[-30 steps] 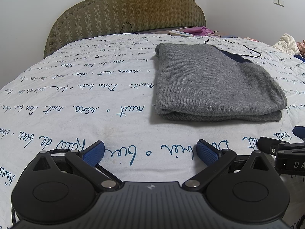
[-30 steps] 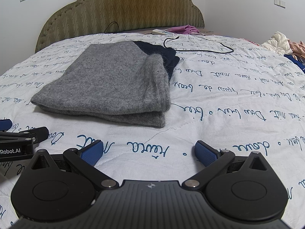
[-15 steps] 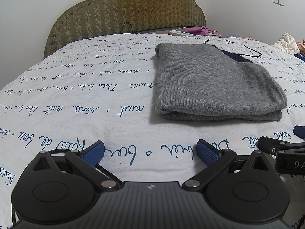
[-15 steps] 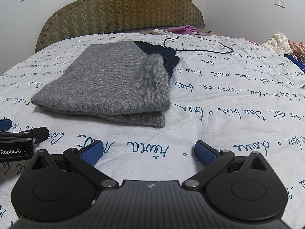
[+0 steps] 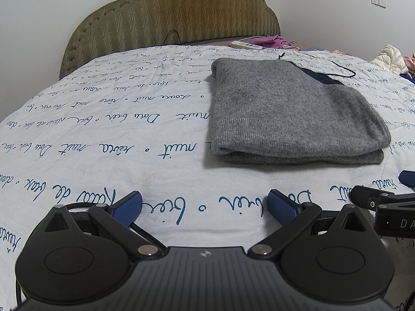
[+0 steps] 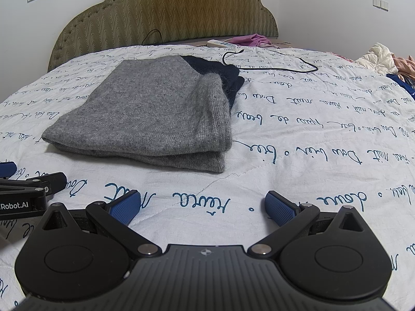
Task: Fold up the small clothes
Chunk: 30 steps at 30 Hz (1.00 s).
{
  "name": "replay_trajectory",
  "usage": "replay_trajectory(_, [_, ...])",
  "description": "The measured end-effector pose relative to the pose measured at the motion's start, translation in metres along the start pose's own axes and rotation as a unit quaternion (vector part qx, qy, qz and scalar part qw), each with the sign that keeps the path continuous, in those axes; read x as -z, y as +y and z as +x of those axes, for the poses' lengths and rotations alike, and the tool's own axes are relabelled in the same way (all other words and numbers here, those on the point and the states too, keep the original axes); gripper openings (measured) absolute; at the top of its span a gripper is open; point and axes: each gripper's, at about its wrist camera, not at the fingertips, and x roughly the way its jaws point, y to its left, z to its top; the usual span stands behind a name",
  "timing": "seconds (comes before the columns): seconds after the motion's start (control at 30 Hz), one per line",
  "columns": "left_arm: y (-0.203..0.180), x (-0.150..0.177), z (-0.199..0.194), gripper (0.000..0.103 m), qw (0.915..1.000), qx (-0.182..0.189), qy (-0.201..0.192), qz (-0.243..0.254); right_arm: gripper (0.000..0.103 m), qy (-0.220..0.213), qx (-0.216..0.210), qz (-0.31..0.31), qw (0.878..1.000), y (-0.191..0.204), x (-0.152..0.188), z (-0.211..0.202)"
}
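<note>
A grey knitted sweater (image 5: 290, 111) lies folded in a neat rectangle on the bed, with a dark navy part (image 5: 323, 77) showing at its far edge. The right wrist view has the same sweater (image 6: 153, 114) ahead and to the left, its navy part (image 6: 223, 75) at the back. My left gripper (image 5: 205, 206) rests low over the bedspread, open and empty, short of the sweater. My right gripper (image 6: 202, 206) is likewise open and empty, near the sweater's right front corner. Each gripper's side shows at the edge of the other's view.
The white bedspread (image 5: 103, 134) with blue script covers the bed, backed by an olive headboard (image 5: 171, 13). A black cable (image 6: 272, 63) lies behind the sweater. A power strip (image 6: 220, 43), a pink garment (image 6: 253, 39) and a heap of clothes (image 6: 384, 59) lie further off.
</note>
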Motion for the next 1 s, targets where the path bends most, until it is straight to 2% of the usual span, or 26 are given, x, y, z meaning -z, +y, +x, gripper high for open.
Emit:
replay_trajectory(0.8, [0.002,-0.001,-0.003,0.103,1.0000,-0.001,0.003,0.001,0.103,0.005,0.002,-0.002,1.000,0.006,-0.003,-0.006])
replay_trajectory(1.0, [0.001,-0.003,-0.008,0.103,1.0000,0.000,0.006,0.003,0.103,0.001,-0.022,-0.011,1.000,0.022,-0.002,-0.023])
